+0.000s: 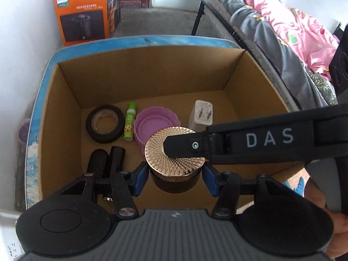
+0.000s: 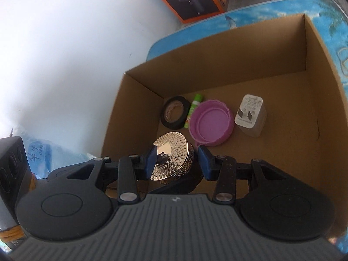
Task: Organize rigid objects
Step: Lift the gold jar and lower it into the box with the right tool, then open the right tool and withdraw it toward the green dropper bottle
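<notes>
A dark round jar with a gold patterned lid (image 1: 174,150) hangs over the open cardboard box (image 1: 139,74). My right gripper (image 2: 177,158) is shut on the jar (image 2: 171,158); one finger (image 1: 184,146) lies across the lid. My left gripper (image 1: 175,178) is open, its blue pads on either side of the jar body, apart from it. On the box floor lie a black tape roll (image 1: 105,123), a green glue stick (image 1: 129,121), a purple lid (image 1: 155,123), a white charger (image 1: 201,116) and two black cylinders (image 1: 108,158).
The box (image 2: 315,69) stands on a blue-patterned table (image 1: 39,113) against a white wall. An orange Philips carton (image 1: 83,15) stands on the floor behind. A bed with pink bedding (image 1: 300,26) is at the right. A black speaker (image 2: 10,165) is at the left.
</notes>
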### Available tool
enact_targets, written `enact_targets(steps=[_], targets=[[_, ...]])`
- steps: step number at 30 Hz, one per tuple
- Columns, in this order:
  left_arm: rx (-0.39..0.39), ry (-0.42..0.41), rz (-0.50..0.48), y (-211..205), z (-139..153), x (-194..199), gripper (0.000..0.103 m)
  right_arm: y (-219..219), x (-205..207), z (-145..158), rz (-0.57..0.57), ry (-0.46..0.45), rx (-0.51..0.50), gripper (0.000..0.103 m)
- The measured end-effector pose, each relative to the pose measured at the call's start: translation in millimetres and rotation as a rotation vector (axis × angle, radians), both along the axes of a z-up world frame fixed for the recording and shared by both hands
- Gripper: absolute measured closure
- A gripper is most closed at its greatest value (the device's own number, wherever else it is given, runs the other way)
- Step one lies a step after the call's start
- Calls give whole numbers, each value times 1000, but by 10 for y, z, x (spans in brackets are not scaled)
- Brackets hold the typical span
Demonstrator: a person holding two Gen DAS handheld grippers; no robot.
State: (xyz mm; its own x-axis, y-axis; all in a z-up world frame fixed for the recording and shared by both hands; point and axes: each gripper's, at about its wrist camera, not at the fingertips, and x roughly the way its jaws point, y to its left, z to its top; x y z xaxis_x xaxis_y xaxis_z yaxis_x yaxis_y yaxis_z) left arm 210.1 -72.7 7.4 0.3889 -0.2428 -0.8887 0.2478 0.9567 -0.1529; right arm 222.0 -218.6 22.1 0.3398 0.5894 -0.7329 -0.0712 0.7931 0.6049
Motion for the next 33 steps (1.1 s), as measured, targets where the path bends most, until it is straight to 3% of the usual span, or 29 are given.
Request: enact_targets(steps=[10,19,25,33], targets=[[2,145,64,32,-319,246,48,106,216,-414,32,123,-22,61],[-18,130,57,-4,-369,219,46,147,138,-331,48,46,-83,61],[18,-3,38,-66,-172,38,36,73,-84,-108,16,-83,-96,59],[70,-166,2,-154,181,-334,32,-112,-489,242,-57,-214,-59,59]])
